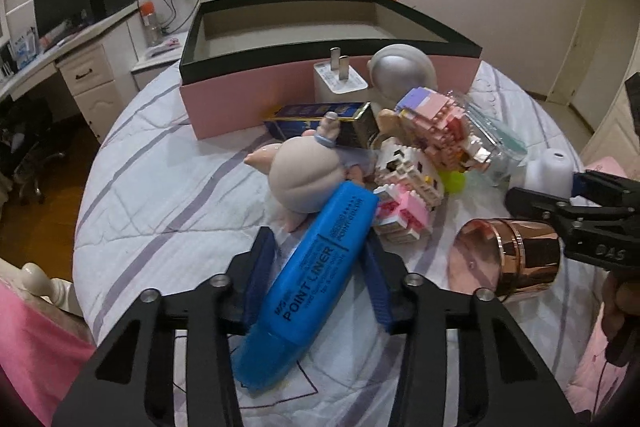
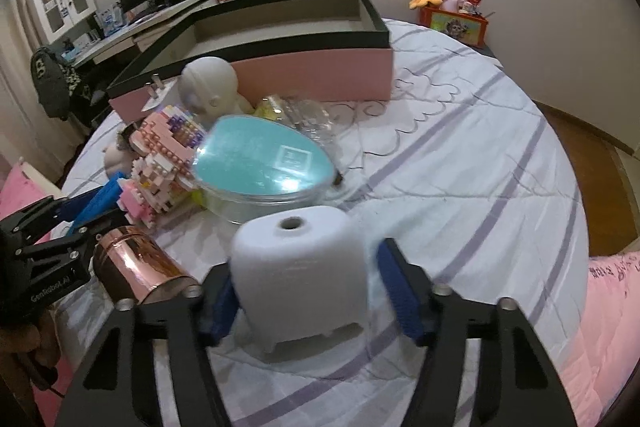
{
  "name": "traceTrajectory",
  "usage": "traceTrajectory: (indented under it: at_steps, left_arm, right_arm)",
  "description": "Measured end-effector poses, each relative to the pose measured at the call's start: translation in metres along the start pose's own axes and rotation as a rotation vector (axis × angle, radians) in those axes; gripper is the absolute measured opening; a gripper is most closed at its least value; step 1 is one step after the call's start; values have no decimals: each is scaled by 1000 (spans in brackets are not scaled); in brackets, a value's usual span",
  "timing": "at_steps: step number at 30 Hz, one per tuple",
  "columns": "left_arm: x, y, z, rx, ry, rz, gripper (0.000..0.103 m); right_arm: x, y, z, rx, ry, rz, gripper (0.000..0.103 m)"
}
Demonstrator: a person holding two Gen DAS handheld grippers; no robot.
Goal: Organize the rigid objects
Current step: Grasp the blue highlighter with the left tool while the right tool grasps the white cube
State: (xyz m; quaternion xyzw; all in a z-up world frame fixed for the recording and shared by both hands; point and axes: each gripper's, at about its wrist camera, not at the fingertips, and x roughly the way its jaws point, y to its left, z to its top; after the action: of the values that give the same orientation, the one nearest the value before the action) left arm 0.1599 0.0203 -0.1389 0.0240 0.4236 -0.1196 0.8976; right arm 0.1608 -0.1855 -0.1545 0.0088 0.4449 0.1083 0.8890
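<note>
A blue highlighter (image 1: 316,267) marked POINT LINER lies slantwise on the striped bedcover (image 1: 160,187). My left gripper (image 1: 318,247) is shut on it, with a blue pad on each side. A white rounded device (image 2: 300,275) with a hole on top stands between the fingers of my right gripper (image 2: 308,267). The left pad presses on it and the right pad sits at its blurred side. A rose-gold cylinder (image 1: 512,255) lies between the two grippers. Behind it sits an open pink box (image 1: 280,87) with a black rim.
In a heap before the box lie a pig figure (image 1: 304,175), brick models (image 1: 412,179), a white charger (image 1: 340,83), a blue tin (image 1: 320,119), a pale round-headed figure (image 2: 208,83) and a teal-lidded clear case (image 2: 264,159). A desk with a monitor (image 1: 60,3) stands far left.
</note>
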Motion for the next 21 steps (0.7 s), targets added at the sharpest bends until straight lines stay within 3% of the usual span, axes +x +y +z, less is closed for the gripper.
traceTrajectory:
  at_steps: [3,14,21]
  left_arm:
    - [-4,-2,-2,-28,-1,-37,25]
    - [-17,-1,-7,-97,-21,-57,25]
    - [-39,-3,5,-91,-91,-35,25]
  right_arm:
    - [-1,0,0,-1,-9,9,55]
    - [-15,-4,2,16,-31,55,55]
    - [-33,-2,12,19,-67,72,55]
